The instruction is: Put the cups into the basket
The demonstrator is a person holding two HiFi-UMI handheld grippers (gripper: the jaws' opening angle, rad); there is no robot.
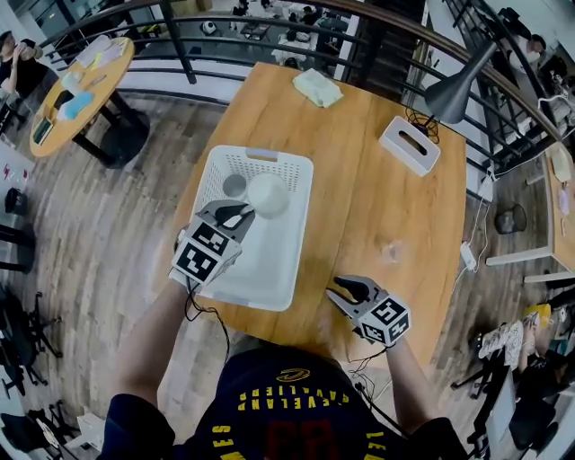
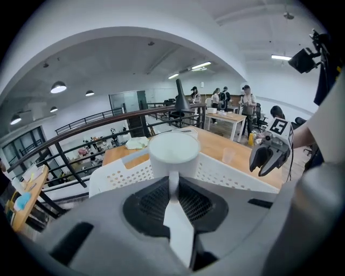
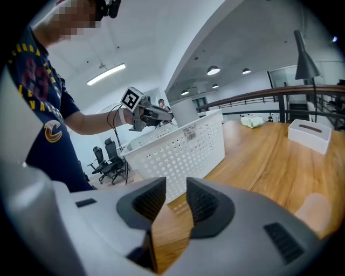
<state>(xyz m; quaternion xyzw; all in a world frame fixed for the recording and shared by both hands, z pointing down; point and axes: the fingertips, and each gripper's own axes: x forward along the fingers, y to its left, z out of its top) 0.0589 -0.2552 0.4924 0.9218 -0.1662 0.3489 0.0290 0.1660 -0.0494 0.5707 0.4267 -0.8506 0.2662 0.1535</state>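
My left gripper point(image 1: 236, 214) is shut on the handle of a white cup point(image 1: 268, 194) and holds it upright over the white perforated basket point(image 1: 269, 278). In the left gripper view the white cup point(image 2: 173, 152) stands just past the jaws of the left gripper point(image 2: 173, 182), above the basket point(image 2: 226, 171). A small grey cup point(image 1: 234, 186) sits inside the basket at its far end. A clear plastic cup point(image 1: 391, 252) stands on the table to the right of the basket. My right gripper point(image 1: 344, 292) hovers open and empty near the table's front edge. The right gripper point(image 3: 174, 190) shows only wood between its jaws.
On the round wooden table point(image 1: 359, 180) sit a white tissue box point(image 1: 409, 144), a pale cloth point(image 1: 317, 87) at the far edge and a grey desk lamp point(image 1: 449, 94) at the back right. A railing point(image 1: 269, 22) runs behind the table.
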